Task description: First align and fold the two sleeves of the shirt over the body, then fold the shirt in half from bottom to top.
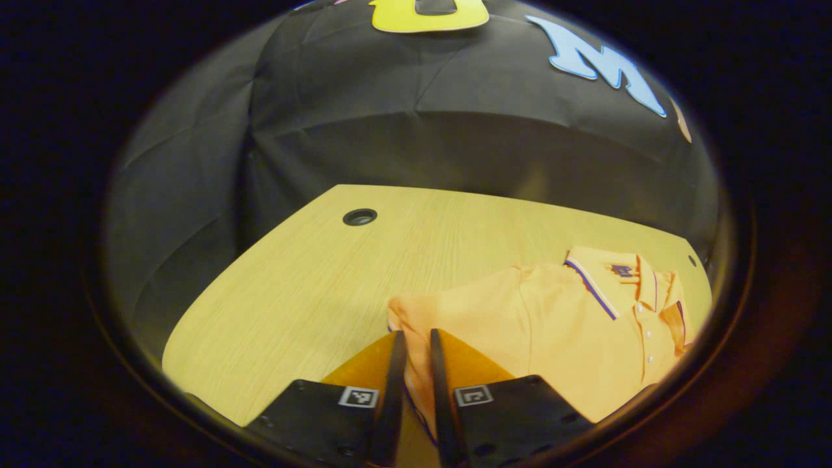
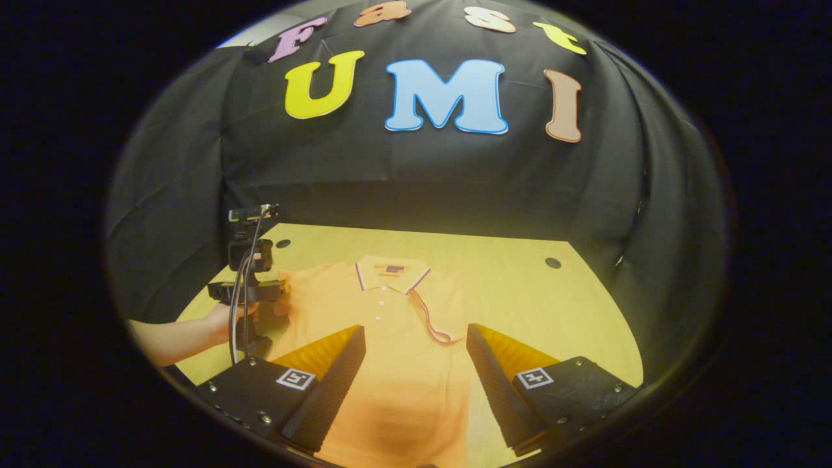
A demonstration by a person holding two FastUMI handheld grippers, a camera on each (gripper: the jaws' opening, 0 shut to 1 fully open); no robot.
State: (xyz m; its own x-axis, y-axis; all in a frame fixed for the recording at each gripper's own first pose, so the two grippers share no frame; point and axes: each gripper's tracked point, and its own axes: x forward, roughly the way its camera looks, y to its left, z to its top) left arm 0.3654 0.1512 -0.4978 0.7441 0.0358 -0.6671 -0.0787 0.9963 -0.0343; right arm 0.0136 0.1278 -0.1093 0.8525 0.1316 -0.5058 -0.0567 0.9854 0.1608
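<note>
An orange polo shirt (image 2: 390,305) lies flat on the wooden table (image 2: 520,292), collar at the far end. One sleeve with a striped cuff (image 2: 432,322) is folded over the body. My right gripper (image 2: 415,328) hovers open above the lower body of the shirt, with nothing between its fingers. In the right gripper view my left gripper (image 2: 260,290), held by a hand (image 2: 224,318), sits at the shirt's other sleeve. In the left gripper view my left gripper (image 1: 414,335) is shut on a fold of that sleeve (image 1: 406,309), with the rest of the shirt (image 1: 585,325) to its right.
The table (image 1: 292,273) has a round cable hole (image 1: 359,216) near its far corner and another cable hole (image 2: 552,262) on the opposite side. Black cloth walls close the booth behind and beside the table. A cable (image 2: 237,305) hangs from the left gripper.
</note>
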